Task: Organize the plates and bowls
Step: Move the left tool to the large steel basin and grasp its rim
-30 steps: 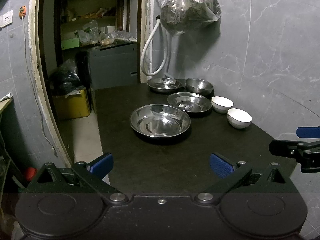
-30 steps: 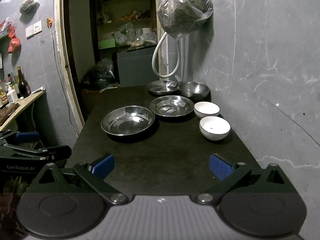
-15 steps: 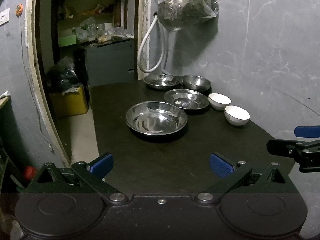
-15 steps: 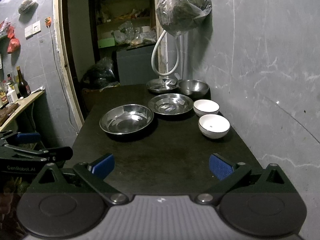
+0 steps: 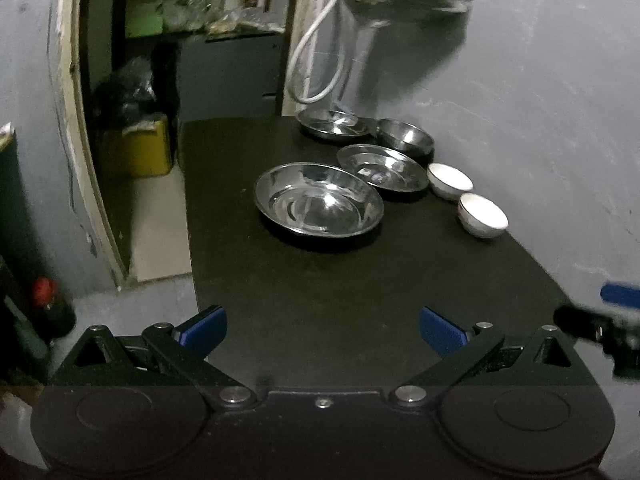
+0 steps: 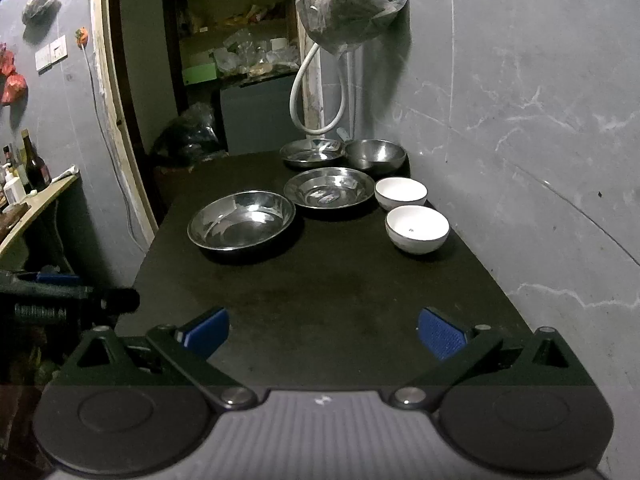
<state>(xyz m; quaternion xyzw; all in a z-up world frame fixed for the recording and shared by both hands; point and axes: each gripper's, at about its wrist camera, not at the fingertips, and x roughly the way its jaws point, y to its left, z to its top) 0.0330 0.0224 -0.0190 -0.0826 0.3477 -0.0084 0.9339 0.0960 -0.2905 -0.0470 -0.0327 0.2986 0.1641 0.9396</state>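
1. Four steel dishes, the nearest steel plate (image 6: 241,220) foremost, and two white bowls (image 6: 417,227) are seen grouped on the far half of the black table (image 6: 320,300).
2. The left gripper (image 5: 320,330) and right gripper (image 6: 322,330) are held wide apart and empty.
3. The steel is judged light and slippery, the bowls breakable; rims are best pinched.

Nothing here can be properly read. There is a band of pale lettering on the side of the left gripper (image 6: 92,290), seen from the right wrist, but it is too blurred to make out a single word. A small white mark sits on the grey ribbed housing of the right gripper (image 6: 322,330); it is only a speck, with no letters I can tell. The bottles (image 6: 34,164) on the side shelf are too small and dim for any label to show.
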